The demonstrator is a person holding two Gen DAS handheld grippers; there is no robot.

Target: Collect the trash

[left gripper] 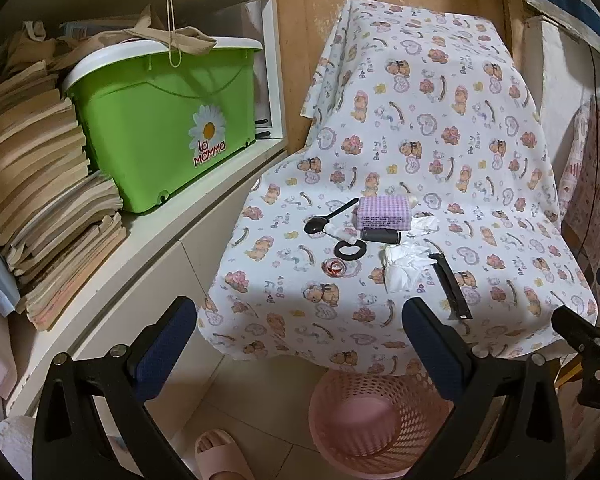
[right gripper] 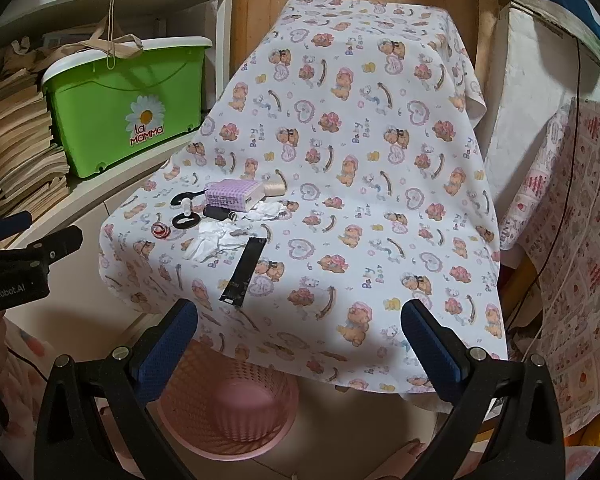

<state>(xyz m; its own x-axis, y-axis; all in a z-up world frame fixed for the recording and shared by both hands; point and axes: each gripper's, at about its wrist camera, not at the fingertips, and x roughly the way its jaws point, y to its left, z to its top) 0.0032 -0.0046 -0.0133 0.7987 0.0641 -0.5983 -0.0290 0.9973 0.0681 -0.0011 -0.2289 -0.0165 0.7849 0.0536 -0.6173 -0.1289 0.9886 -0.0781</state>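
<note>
Under the desk's near edge, at six o'clock, sits the pink mesh wastebasket (left gripper: pixel 374 424), placed to catch what comes off the bear-print cloth (left gripper: pixel 440 128). Crumpled tissues (left gripper: pixel 404 266) and a black wrapper (left gripper: pixel 450 286) lie clustered toward eleven o'clock of the right gripper (right gripper: pixel 300 344). Both it and the left gripper (left gripper: pixel 300 340) hover short of the litter, jaws wide and empty, probably ready for a first pick.

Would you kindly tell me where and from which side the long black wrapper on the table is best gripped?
Probably at the near end of the long black wrapper, which reaches towards the table's front edge. It lies flat on the cloth, so come from above with the fingers across its narrow width, away from the crumpled tissue.
</note>
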